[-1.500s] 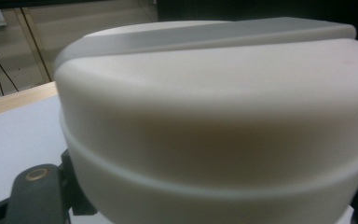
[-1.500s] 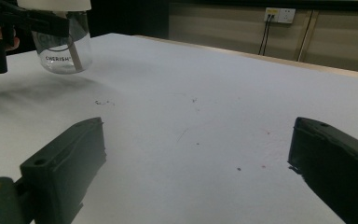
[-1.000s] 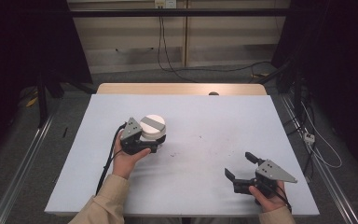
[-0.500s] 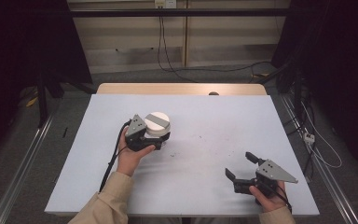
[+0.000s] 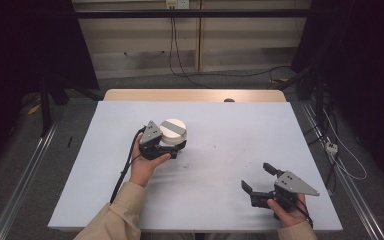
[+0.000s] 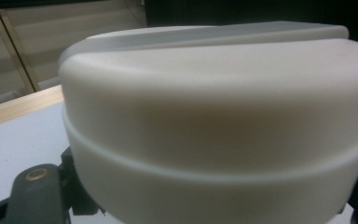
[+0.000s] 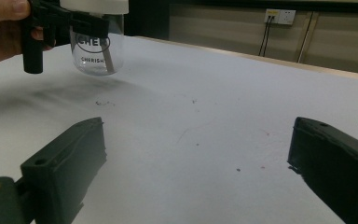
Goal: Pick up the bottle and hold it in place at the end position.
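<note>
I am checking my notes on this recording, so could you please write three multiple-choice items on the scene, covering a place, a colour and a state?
1. Where is the jar?
A. left of the table's middle
B. at the right edge
C. on the floor

2. What colour is the jar's lid?
A. red
B. white
C. black

3. How is the right gripper?
A. shut on the jar
B. shut on nothing
C. open

Answers: 1 A, the high view shows it there in the left gripper; 2 B, the left gripper view shows a white lid; 3 C, its jaws stand wide apart over the bare table.

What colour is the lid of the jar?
The lid is off-white, with a grey bar across its top; the left gripper view shows it best.
</note>
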The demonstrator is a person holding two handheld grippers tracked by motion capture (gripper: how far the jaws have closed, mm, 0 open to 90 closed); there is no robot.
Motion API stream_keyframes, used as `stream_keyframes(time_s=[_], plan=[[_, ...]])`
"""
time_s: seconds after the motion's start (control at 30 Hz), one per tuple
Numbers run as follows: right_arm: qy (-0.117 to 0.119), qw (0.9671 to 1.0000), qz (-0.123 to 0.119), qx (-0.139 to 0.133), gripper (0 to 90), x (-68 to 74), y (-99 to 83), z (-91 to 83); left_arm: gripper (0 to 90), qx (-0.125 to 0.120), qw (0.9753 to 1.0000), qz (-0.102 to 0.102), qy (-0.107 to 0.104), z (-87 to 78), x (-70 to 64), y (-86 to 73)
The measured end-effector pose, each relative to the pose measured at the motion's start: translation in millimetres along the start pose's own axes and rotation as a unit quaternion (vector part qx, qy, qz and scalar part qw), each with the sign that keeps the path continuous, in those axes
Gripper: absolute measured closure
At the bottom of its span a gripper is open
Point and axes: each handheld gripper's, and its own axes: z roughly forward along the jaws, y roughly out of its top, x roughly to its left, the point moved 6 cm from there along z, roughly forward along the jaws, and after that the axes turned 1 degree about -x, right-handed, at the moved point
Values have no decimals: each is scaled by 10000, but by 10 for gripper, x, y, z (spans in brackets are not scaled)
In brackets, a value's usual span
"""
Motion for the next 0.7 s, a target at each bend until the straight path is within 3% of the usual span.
stream_keyframes(time_s=[0.7], plan=[[-8, 10000, -15, 7, 32, -4, -4, 5, 184, 62, 10000, 10, -60, 206, -31, -2]])
